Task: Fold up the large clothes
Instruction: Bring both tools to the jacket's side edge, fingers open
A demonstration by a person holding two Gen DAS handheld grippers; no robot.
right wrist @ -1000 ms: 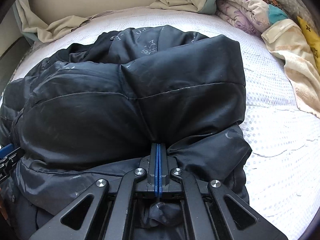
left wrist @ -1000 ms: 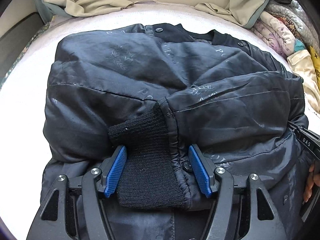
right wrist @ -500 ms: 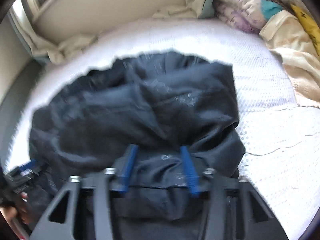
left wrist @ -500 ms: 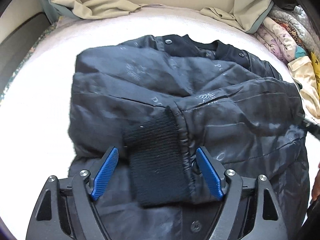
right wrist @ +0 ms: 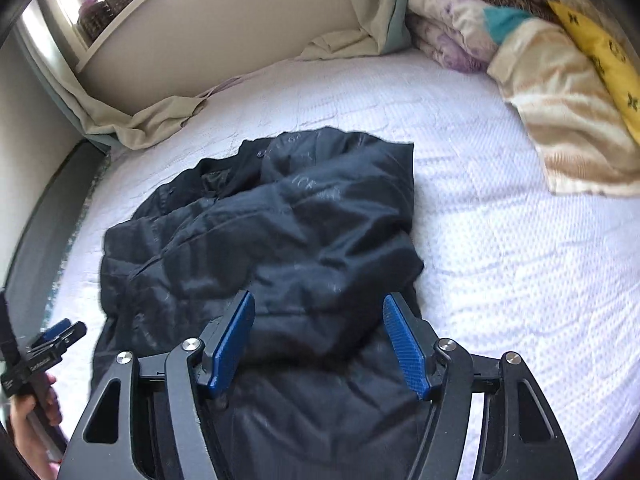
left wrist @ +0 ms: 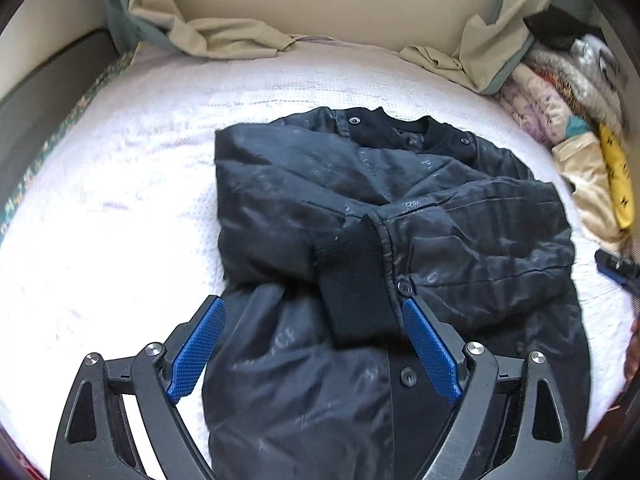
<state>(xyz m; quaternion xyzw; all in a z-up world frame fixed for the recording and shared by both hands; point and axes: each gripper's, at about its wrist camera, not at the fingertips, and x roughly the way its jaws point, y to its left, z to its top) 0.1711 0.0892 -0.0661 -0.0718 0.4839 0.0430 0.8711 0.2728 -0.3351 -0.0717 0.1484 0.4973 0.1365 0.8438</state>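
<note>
Daylight, strong. It enters from a window point(right wrist: 68, 8) at far left in the right wrist view, blown out to glare. White bed cover point(left wrist: 100, 240) overexposed on the left in the left wrist view; its weave washes out there. Dark jacket point(left wrist: 400, 240) carries a soft sheen on its creases, deep folds near black. Slight motion blur in both views, heavier on the jacket in the right wrist view. Fisheye bends the headboard point(left wrist: 320, 0); corners vignette to black.
</note>
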